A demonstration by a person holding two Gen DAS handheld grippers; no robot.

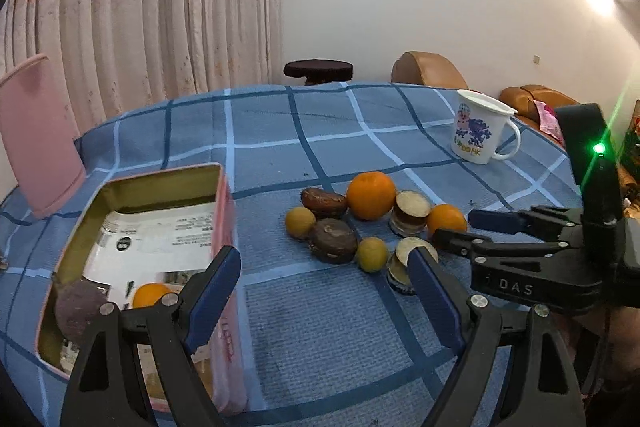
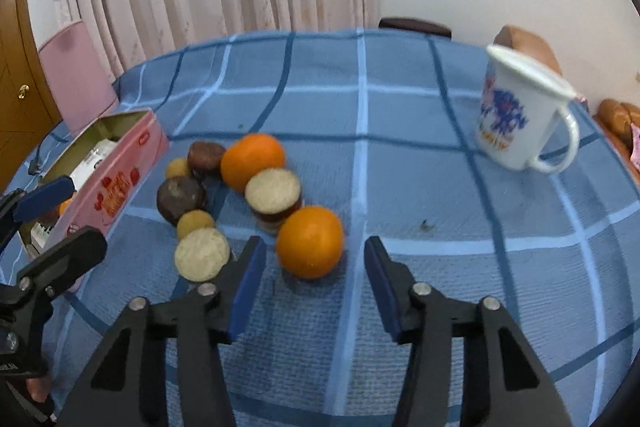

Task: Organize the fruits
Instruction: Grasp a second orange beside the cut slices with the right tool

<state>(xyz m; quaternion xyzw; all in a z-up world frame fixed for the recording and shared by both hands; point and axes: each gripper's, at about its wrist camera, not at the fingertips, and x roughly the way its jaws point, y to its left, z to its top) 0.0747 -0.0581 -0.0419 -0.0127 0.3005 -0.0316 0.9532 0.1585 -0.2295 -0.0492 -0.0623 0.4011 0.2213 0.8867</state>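
Beside the pink tin (image 1: 224, 211): two oranges (image 1: 371, 195), two small yellow fruits (image 1: 300, 222), two dark brown fruits (image 1: 334, 240), two cut halves (image 1: 412, 213), inside the tin one orange (image 1: 150, 294), one dark fruit (image 1: 78, 311), beyond, one white mug (image 1: 478, 131)

My left camera looks low across the pink tin (image 1: 224, 227) toward the fruit pile (image 1: 360, 223); my right camera sits close before it, both sharing the mug (image 2: 516, 115)

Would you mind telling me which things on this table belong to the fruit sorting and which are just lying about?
Part of the job: pink tin; large orange; small orange; yellow fruits; brown fruits; cut halves.
Just lying about: white mug; pink chair; dark stool.
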